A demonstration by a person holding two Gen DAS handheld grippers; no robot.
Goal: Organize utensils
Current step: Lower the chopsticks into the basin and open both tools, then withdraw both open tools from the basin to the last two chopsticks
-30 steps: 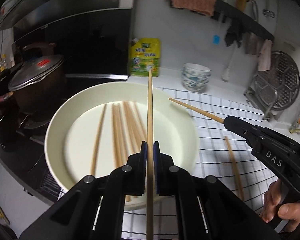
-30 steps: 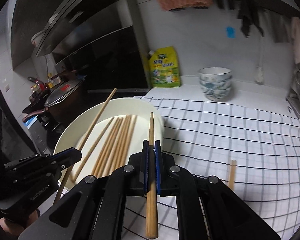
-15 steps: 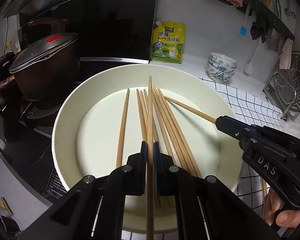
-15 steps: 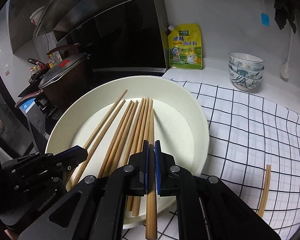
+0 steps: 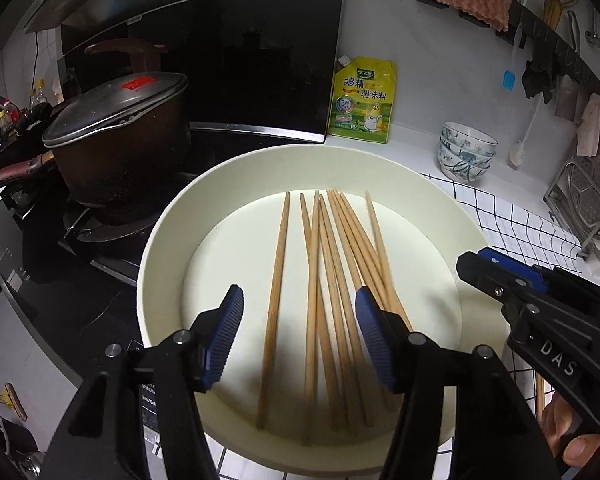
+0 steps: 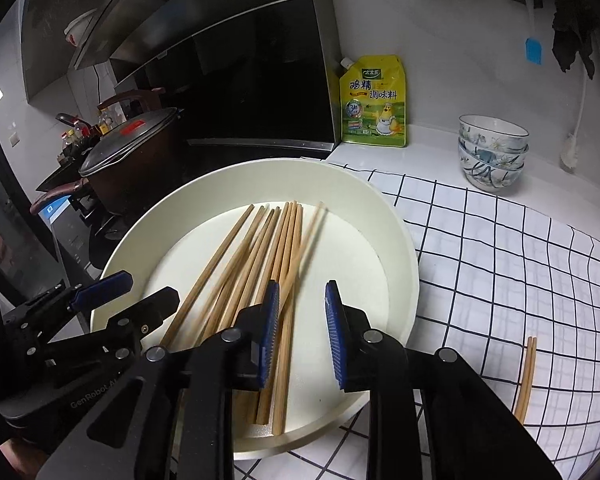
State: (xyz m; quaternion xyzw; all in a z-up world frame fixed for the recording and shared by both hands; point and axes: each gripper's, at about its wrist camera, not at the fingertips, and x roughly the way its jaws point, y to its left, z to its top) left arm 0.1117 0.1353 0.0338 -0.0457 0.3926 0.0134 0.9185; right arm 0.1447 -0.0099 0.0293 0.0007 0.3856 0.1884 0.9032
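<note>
Several wooden chopsticks [image 5: 332, 280] lie side by side in a large cream round dish [image 5: 168, 236]. They also show in the right wrist view [image 6: 260, 264], inside the same dish [image 6: 396, 240]. My left gripper [image 5: 300, 332] is open and empty just above the dish's near side. My right gripper [image 6: 302, 328] is open and empty over the dish's near right part; it also shows in the left wrist view [image 5: 500, 276]. Two more chopsticks [image 6: 526, 376] lie on the checked cloth [image 6: 520, 264] to the right of the dish.
A lidded dark pot [image 5: 116, 136] stands on the stove left of the dish. A yellow seasoning pouch [image 5: 360, 100] leans on the back wall. Stacked patterned bowls [image 6: 492, 152] stand at the back right. A metal rack [image 5: 588, 188] stands at the far right.
Both grippers have opened and let go of their chopsticks, which now lie in the dish with the others. Both grippers have moved closer over the dish.
</note>
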